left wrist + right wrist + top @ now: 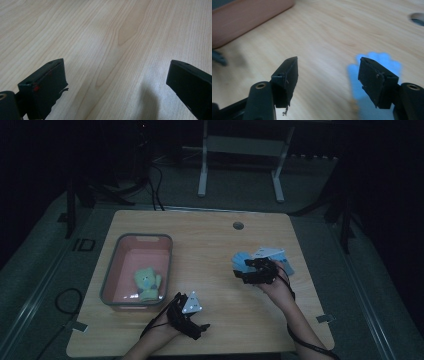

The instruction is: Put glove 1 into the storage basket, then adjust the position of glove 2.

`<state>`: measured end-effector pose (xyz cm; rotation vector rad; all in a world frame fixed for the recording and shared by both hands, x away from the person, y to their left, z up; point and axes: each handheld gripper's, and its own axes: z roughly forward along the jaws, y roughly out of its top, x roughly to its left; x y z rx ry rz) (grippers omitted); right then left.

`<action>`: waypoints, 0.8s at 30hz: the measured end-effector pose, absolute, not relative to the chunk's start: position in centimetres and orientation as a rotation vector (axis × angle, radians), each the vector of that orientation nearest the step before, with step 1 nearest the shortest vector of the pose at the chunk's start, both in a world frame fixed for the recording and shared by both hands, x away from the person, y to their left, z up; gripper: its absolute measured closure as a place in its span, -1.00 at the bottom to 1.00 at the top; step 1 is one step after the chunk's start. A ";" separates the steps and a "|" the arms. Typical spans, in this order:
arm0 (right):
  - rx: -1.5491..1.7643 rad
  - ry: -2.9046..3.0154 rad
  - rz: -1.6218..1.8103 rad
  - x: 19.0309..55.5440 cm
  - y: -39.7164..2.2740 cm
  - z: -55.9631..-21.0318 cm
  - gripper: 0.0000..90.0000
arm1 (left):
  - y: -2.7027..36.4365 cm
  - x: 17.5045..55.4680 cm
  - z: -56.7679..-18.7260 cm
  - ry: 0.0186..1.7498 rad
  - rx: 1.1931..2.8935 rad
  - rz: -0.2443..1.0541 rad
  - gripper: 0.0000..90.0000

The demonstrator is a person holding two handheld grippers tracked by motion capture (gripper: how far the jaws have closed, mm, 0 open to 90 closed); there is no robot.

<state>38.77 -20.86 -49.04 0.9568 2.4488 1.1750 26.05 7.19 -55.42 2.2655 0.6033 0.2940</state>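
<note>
Blue toy (374, 62) flat on table (215, 245), right claw (328, 75) spread beside it; left claw (116, 82) spread, empty.

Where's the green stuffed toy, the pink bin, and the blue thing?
green stuffed toy (147, 283), high view, its body.
pink bin (109, 270), high view, left wall.
blue thing (375, 58), right gripper view, its top edge.

Only legible marking: large letters "ID" on the grey floor (82, 245), just left of the desk (210, 235), seen from the high view. No txt, labels, brands or nos. can be read on anything else; the rest is too dark or blurred to tell.
</note>
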 end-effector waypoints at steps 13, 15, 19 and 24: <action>1.068 2.474 1.064 41.9 -25.1 -50.1 0.49 | 7.3 25.4 -56.0 0.632 2.231 0.271 -0.93; 1.052 2.487 1.027 42.3 -24.9 -50.4 0.50 | 7.4 25.3 -55.9 0.641 2.207 0.274 -0.93; 0.998 2.503 0.986 43.5 -24.5 -51.1 0.36 | 7.6 25.2 -55.8 0.635 2.188 0.297 -0.93; 0.938 2.537 0.972 45.2 -23.8 -52.4 0.32 | 7.9 25.2 -55.7 0.620 2.172 0.314 -0.93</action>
